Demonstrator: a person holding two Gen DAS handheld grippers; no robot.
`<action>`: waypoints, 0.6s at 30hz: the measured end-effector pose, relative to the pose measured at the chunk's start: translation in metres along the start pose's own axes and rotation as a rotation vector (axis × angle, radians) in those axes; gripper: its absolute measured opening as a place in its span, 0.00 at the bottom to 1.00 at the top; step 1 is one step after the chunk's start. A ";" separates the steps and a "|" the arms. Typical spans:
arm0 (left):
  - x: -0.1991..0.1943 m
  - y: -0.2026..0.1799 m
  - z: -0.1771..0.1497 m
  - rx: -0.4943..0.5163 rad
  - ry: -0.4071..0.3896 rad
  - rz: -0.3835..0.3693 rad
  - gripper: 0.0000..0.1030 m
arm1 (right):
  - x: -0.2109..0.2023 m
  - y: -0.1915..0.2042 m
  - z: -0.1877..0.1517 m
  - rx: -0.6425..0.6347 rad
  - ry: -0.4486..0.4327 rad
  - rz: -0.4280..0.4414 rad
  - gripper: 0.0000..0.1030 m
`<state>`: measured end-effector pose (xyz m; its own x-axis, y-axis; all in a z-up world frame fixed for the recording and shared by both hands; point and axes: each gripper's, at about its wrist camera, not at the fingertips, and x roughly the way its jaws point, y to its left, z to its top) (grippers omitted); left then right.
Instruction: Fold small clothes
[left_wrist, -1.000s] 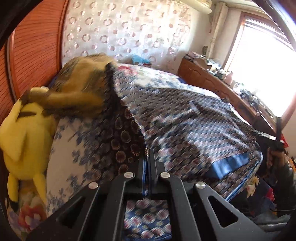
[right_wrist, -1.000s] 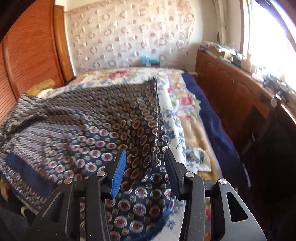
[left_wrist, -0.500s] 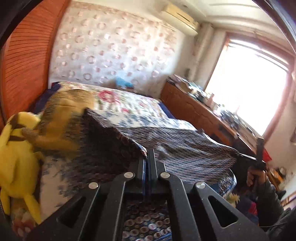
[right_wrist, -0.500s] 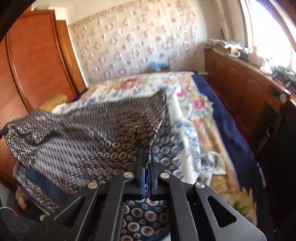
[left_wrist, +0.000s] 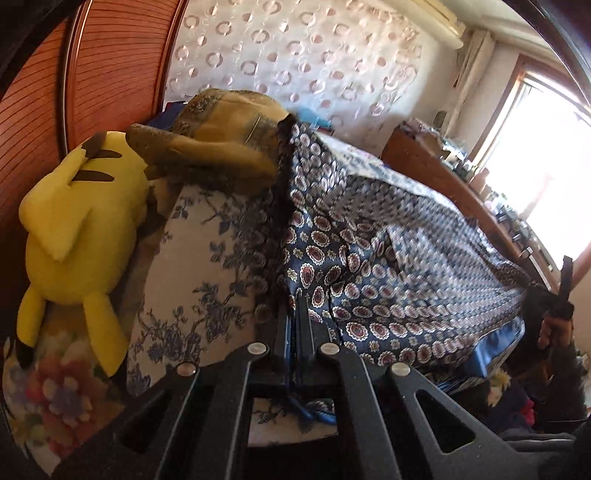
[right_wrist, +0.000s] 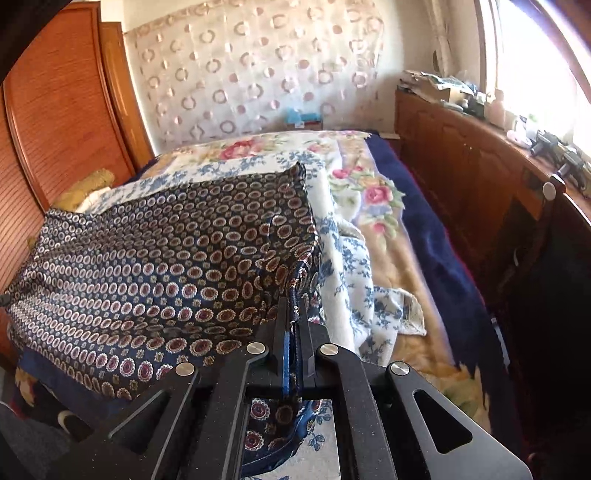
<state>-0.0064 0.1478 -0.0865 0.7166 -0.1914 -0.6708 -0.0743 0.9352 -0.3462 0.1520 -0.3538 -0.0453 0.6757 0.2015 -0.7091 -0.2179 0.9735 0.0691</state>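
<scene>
Patterned garment (right_wrist: 155, 258) stretched over bed (right_wrist: 373, 206); left gripper (left_wrist: 295, 314), right gripper (right_wrist: 293, 314) jaws both clenched on hem.

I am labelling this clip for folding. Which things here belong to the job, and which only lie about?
Belong to the job:
- patterned navy garment
- left gripper, jaws shut on it
- right gripper, jaws shut on it

Only lying about:
- yellow plush toy
- mustard cloth
- floral bedspread
</scene>
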 end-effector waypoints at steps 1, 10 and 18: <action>0.001 -0.002 -0.001 0.005 0.004 0.008 0.00 | 0.000 0.001 0.000 -0.001 0.000 -0.007 0.00; -0.011 -0.004 0.007 0.041 -0.023 0.002 0.38 | -0.018 0.014 -0.002 -0.050 -0.056 -0.051 0.29; 0.000 -0.007 0.016 0.054 -0.033 0.051 0.53 | -0.018 0.043 -0.012 -0.090 -0.090 -0.021 0.51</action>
<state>0.0048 0.1460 -0.0733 0.7351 -0.1339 -0.6646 -0.0743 0.9585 -0.2753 0.1226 -0.3167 -0.0382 0.7407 0.1938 -0.6432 -0.2621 0.9650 -0.0112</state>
